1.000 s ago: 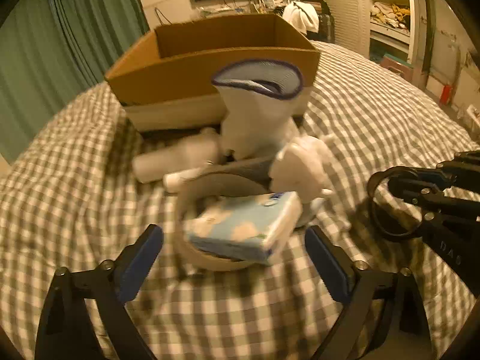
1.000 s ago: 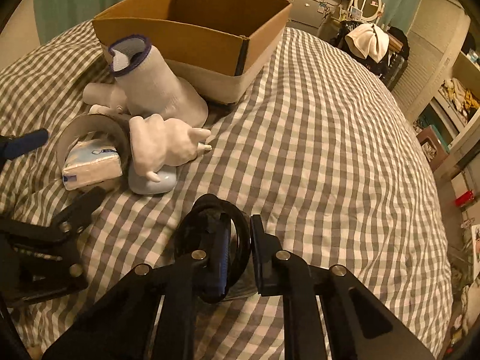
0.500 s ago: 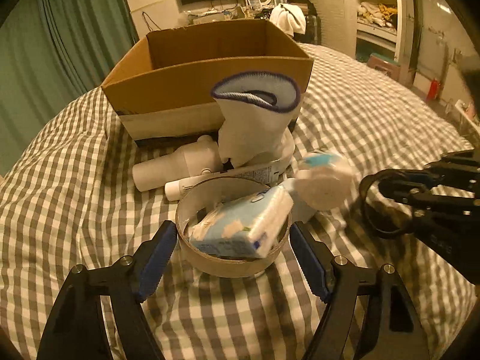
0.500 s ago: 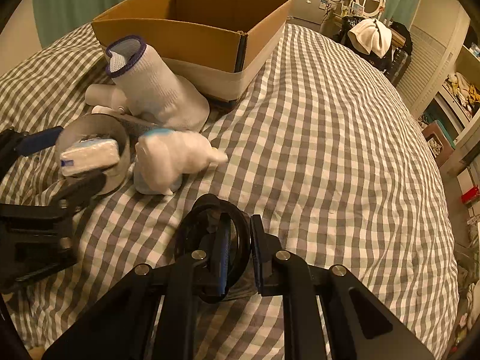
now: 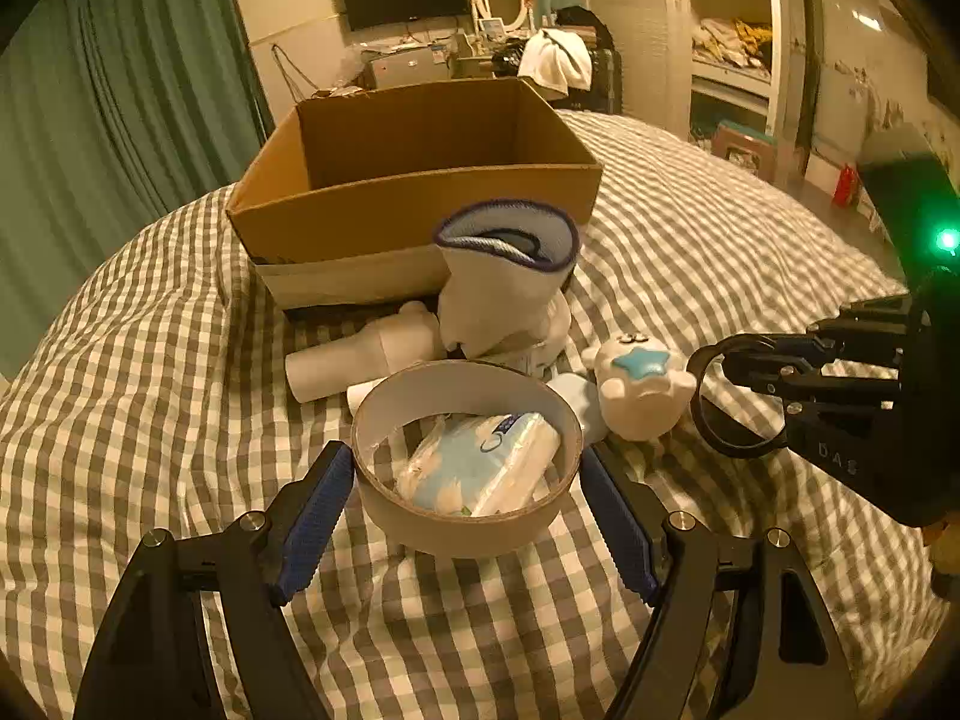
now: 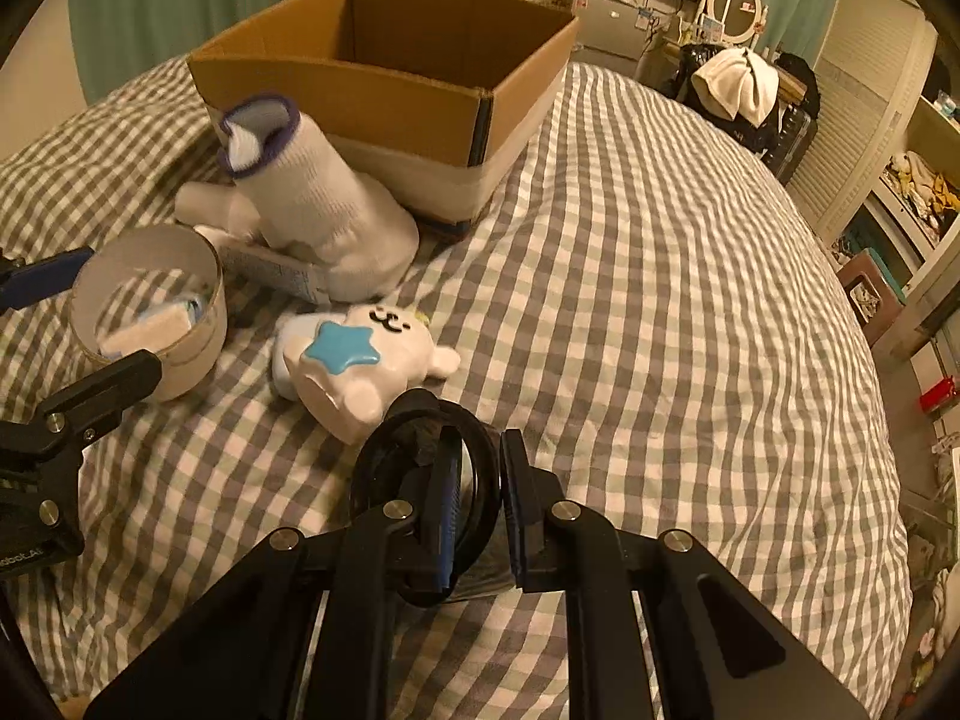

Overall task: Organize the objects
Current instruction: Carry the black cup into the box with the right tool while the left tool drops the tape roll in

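My left gripper [image 5: 463,461] is shut on a wide white tape ring [image 5: 456,531], its blue pads pressing the ring's two sides low over the checked bedspread. A blue-and-white tissue pack [image 5: 480,468] lies inside the ring. To the right, my right gripper [image 6: 480,450] is shut on a thin black ring [image 6: 384,462]. Between the two lies a white plush toy [image 6: 354,360] with a blue star on it. A white sock [image 5: 498,300] with a purple cuff stands behind the ring. The open cardboard box [image 5: 414,204] sits beyond the sock and looks empty.
A white bottle [image 5: 360,354] and a tube lie beside the sock, in front of the box. The bedspread [image 6: 660,300] stretches wide to the right. A green curtain hangs at the left; shelves and furniture stand past the bed's far edge.
My left gripper's jaws have closed onto the tape ring and risen a little. The tissue pack has dropped inside the ring. The plush toy rolled off to the right, star side up.
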`<state>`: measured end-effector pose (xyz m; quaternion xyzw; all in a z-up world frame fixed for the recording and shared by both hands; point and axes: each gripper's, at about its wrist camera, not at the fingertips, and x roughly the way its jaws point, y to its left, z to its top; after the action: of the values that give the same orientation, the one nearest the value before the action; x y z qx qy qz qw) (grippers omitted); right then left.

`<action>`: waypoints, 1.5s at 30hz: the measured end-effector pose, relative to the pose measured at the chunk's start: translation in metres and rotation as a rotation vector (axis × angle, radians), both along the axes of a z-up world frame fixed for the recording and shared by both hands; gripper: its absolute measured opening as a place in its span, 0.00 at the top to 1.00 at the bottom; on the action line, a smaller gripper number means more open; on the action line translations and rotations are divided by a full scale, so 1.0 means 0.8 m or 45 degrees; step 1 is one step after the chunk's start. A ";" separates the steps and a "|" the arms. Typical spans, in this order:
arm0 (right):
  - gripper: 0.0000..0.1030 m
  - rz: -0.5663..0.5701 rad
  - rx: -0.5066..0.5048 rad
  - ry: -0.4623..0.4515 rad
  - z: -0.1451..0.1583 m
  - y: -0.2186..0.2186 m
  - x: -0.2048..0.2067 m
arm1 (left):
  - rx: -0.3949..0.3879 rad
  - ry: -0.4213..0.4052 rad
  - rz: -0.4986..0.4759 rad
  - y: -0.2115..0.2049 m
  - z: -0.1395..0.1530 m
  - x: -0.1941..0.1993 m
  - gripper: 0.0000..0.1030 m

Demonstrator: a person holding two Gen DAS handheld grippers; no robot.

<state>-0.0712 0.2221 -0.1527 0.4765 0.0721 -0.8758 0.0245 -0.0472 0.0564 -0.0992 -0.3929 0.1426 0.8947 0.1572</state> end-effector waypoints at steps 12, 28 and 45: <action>0.87 -0.002 -0.027 0.114 0.050 -0.013 0.011 | 0.159 0.024 0.067 -0.038 0.047 0.005 0.23; 0.88 0.012 -0.025 0.409 0.223 -0.085 -0.002 | 0.261 0.174 0.076 -0.090 0.167 -0.059 0.23; 0.88 -0.161 -0.107 0.252 0.221 -0.083 -0.224 | 0.409 0.034 -0.028 -0.087 0.128 -0.266 0.23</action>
<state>-0.2505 0.1558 0.0240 0.3899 0.0073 -0.9207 -0.0180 -0.2602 -0.0133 0.0029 -0.3492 0.0041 0.9094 0.2257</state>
